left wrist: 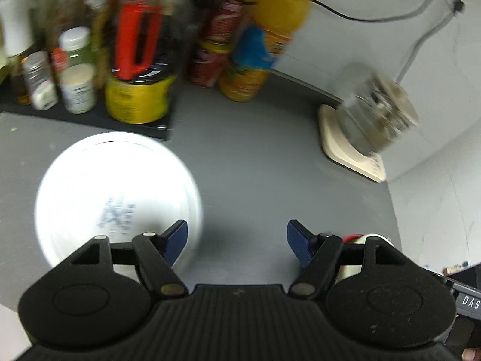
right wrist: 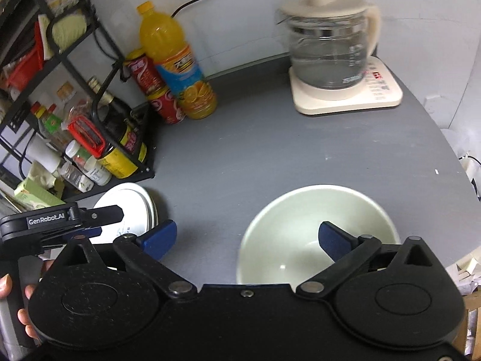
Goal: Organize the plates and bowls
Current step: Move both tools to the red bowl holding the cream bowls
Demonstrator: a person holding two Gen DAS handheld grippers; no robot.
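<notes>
Both pairs of blue-padded fingers stand spread wide with nothing between them. On the left gripper (left wrist: 237, 242) the left pad (left wrist: 176, 240) overlaps the near right rim of a stack of white plates (left wrist: 117, 198), while its right pad hangs over bare grey table (left wrist: 255, 156). From the right wrist view that stack (right wrist: 132, 207) shows at least two rims, one nested on the other, round and glossy white with a faint blue-grey mark printed in the middle of the top one; the exact count I cannot tell. One bowl (right wrist: 303, 234) sits under the right gripper (right wrist: 246, 240), pale greenish white, deep and smooth, empty, with its right pad (right wrist: 330, 239) hanging over the inside and its left pad over the table just left of the rim. Bowl and plates lie well apart, with the left gripper's black body (right wrist: 60, 222) over the plates and a hand (right wrist: 18, 297) on its handle. Beyond the fingers stand one orange drink bottle (right wrist: 177, 66) beside two red cans (right wrist: 156, 90) stacked one on the other, one glass kettle (right wrist: 327, 42) on a cream base (right wrist: 348, 96), and one black wire rack (right wrist: 90, 120) crowded with jars and bottles too blurred to count.
</notes>
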